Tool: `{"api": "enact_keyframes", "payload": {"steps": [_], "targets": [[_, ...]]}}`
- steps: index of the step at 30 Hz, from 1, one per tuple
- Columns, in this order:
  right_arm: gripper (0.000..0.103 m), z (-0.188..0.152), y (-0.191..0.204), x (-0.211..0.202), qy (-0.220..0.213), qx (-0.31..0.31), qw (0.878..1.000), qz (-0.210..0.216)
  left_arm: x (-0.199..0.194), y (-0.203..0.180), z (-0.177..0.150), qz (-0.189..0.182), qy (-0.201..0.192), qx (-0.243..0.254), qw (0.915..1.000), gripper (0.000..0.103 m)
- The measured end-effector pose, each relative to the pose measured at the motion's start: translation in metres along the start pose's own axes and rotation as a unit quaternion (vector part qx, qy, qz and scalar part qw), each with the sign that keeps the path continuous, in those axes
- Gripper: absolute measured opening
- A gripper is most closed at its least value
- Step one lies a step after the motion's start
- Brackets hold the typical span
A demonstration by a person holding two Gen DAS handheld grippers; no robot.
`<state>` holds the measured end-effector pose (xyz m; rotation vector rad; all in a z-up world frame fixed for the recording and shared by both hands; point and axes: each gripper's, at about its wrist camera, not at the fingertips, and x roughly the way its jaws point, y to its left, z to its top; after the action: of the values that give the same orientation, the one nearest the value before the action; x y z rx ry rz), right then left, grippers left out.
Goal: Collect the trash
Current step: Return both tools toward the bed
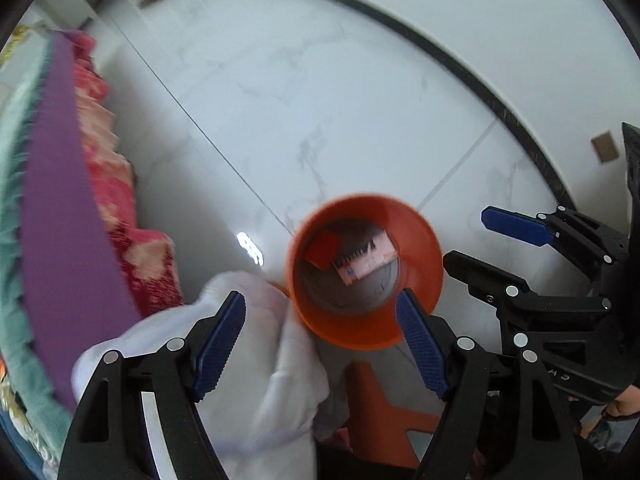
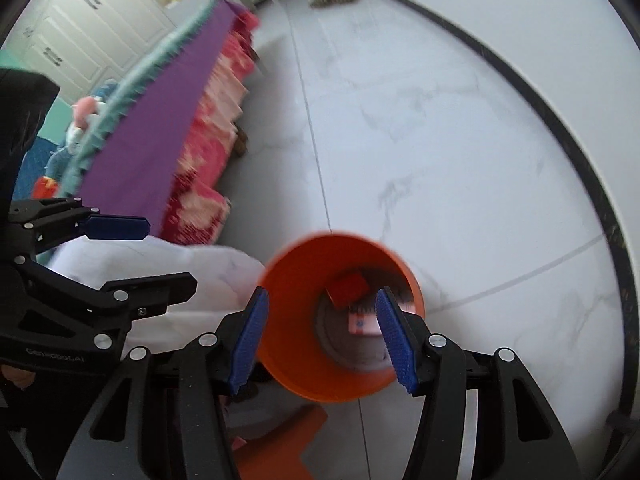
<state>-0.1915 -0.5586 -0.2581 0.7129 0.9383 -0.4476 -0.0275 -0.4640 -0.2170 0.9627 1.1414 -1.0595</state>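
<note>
Orange bin (image 1: 366, 332) holds a pink printed box (image 1: 366, 258); lettering unreadable.

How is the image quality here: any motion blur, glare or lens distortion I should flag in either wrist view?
Left wrist view: orange bin rim and bedding edge smeared by motion blur, a small glare spot on the floor tiles, fingers sharp. Right wrist view: the bin and bedding equally soft, and the floor's dark border line bows strongly from fisheye distortion; lighting is even, no harsh shadows.
</note>
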Motion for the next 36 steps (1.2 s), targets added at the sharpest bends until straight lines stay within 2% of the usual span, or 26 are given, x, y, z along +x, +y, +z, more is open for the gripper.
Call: {"api": "enact_keyframes", "payload": {"steps": [3,6,7,9,10,14,18,26,36], "targets": [[0.057,0.015,0.034,-0.031,-0.033,-0.033,0.999,0.009,-0.040,0.012,-0.013,0.021,-0.053,-0.014,0.9983,0.078],[0.057,0.025,0.069,-0.059,-0.065,-0.070,0.995,0.022,-0.090,0.034,-0.038,0.048,-0.121,-0.050,0.9903,0.078],[0.057,0.030,0.086,-0.070,-0.078,-0.087,0.993,0.030,-0.100,0.040,-0.045,0.054,-0.132,-0.060,0.9880,0.078],[0.057,0.035,0.113,-0.082,-0.092,-0.108,0.989,0.045,-0.124,0.059,-0.066,0.077,-0.160,-0.093,0.9797,0.078],[0.057,0.038,0.126,-0.088,-0.098,-0.120,0.986,0.054,-0.131,0.065,-0.074,0.084,-0.167,-0.104,0.9768,0.082],[0.057,0.045,0.195,-0.108,-0.119,-0.186,0.970,0.102,-0.161,0.095,-0.114,0.123,-0.200,-0.167,0.9578,0.086],[0.057,0.048,0.255,-0.115,-0.123,-0.243,0.951,0.147,-0.183,0.118,-0.159,0.164,-0.215,-0.223,0.9366,0.086],[0.057,0.031,0.362,-0.110,-0.105,-0.339,0.909,0.219,-0.212,0.154,-0.234,0.201,-0.216,-0.314,0.9023,0.086],[0.057,-0.005,0.446,-0.105,-0.073,-0.412,0.867,0.270,-0.234,0.185,-0.315,0.230,-0.215,-0.396,0.8623,0.086]]}}
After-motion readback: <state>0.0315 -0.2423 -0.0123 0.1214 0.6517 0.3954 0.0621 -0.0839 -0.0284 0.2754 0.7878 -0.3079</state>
